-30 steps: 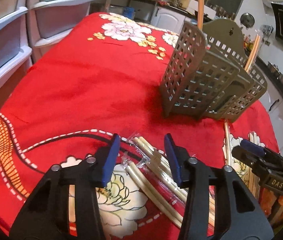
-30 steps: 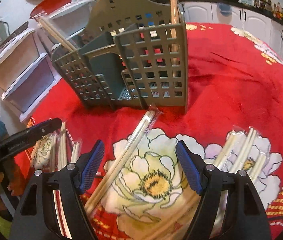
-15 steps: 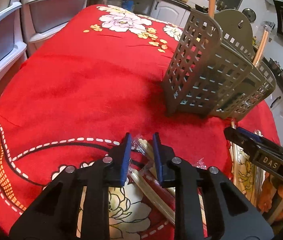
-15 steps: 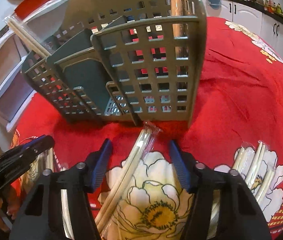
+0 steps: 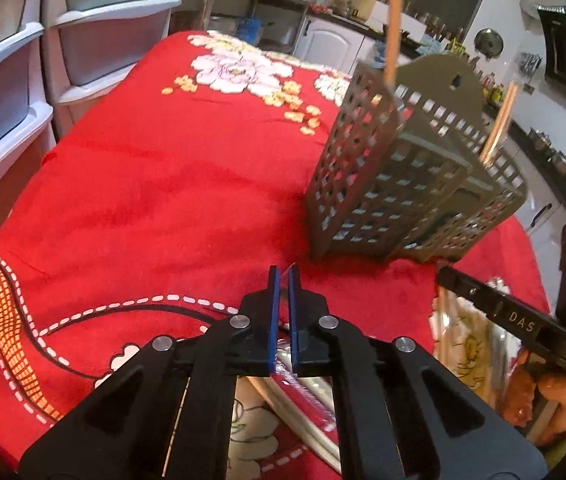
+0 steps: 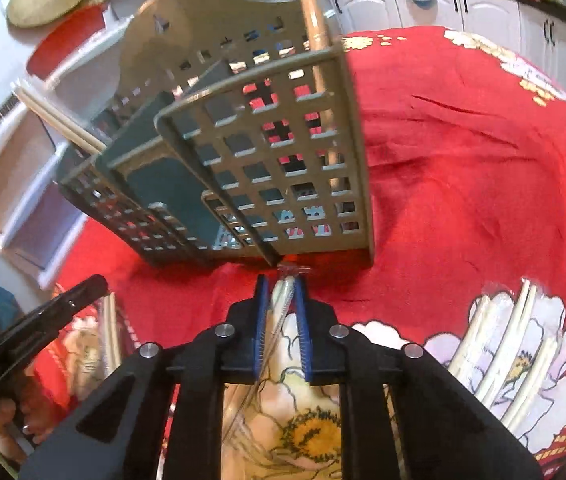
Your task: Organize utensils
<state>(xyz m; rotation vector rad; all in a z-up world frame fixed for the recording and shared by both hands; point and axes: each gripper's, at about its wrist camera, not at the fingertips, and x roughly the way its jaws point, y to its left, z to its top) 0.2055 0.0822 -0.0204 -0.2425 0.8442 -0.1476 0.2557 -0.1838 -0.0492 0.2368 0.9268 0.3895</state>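
- Chopsticks in a clear plastic sleeve (image 6: 283, 294), pale and thin, lie on the worktop's red cloth with big white flowers (image 5: 155, 200), their far tip just short of the grey lattice plastic utensil caddy (image 6: 275, 160).
- We see our right gripper (image 6: 281, 284) closing its blue-padded fingers (image 6: 261, 304) on that sleeved pair, which sits between the pads.
- Our left gripper (image 5: 283, 274) has its fingers (image 5: 273, 300) clenched together; a crinkled clear wrapper (image 5: 283, 356) lies right at the pads, but we cannot tell whether it is pinched.
- More wrapped pale chopsticks (image 6: 515, 340) lie near the right side of the cloth.
- One wooden stick (image 6: 315, 20) stands upright in the caddy's end compartment; another sleeved pair (image 6: 59, 116) leans out at the opposite end.
- White plastic drawer units (image 5: 11, 80) stand beside the worktop.
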